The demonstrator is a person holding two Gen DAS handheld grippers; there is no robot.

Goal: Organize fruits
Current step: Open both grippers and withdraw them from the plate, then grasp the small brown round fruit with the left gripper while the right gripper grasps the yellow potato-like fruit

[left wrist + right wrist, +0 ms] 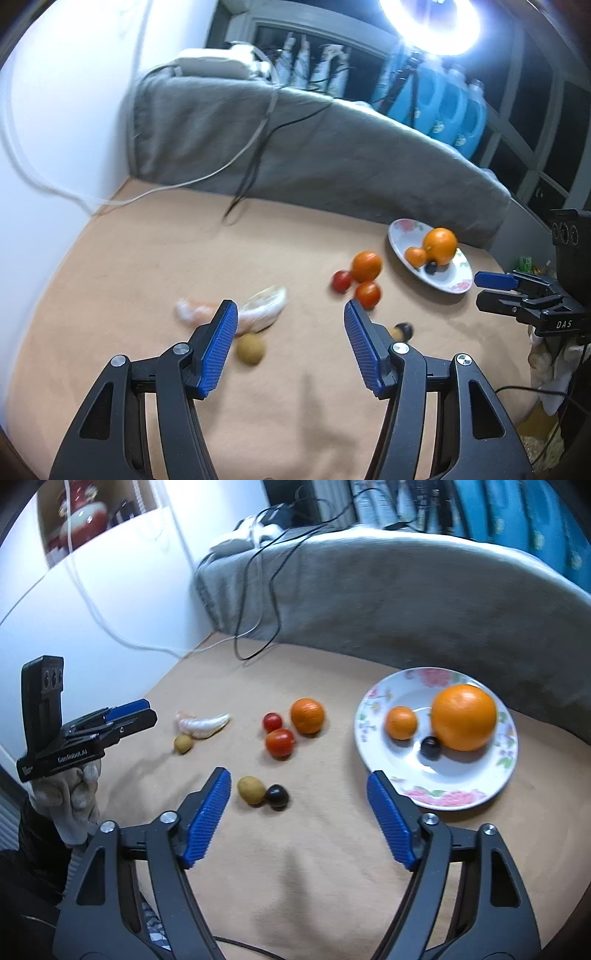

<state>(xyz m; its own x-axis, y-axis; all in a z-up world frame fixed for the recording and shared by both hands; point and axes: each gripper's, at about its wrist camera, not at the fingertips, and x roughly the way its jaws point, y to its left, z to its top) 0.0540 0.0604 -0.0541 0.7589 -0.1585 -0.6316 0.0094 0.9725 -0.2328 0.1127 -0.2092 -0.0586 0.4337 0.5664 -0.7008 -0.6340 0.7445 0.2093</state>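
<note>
Left gripper (290, 314): black rigid frame, blue ribbed pads, jaws spread wide and holding nothing. Right gripper (298, 788): same build, jaws spread wide and holding nothing.

Fruit on the floral plate (373, 716), a shallow glossy white dish with pink flower print on its rim:
- one large orange (463, 716), smooth and round;
- one small orange (401, 722), beside it;
- one dark round fruit (431, 746), touching the large orange.

Fruit loose on the worktop (332, 849), left of the plate:
- a medium orange (307, 715) with slightly dimpled skin;
- two glossy red tomatoes (280, 742), just beside that orange;
- a tan, matte oval fruit (251, 790) touching a second dark glossy fruit (277, 795), both lying ahead of the right gripper, nearer its left pad;
- a peeled pale segment (205, 725), crescent-shaped with white pith;
- a small tan round fruit (183, 743) just beside the segment.

In the left wrist view the segment and the small tan fruit lie beside the left pad (218, 347).

The worktop covering is peach-coloured, matte and softly creased. A grey fleece-like blanket (406, 602) rises along its far edge, with black and white cables (258, 590) trailing over it onto the worktop. A white wall (110, 609) bounds the left side. Blue bottles (447, 107) and a bright ring light (430, 22) stand behind the blanket.
</note>
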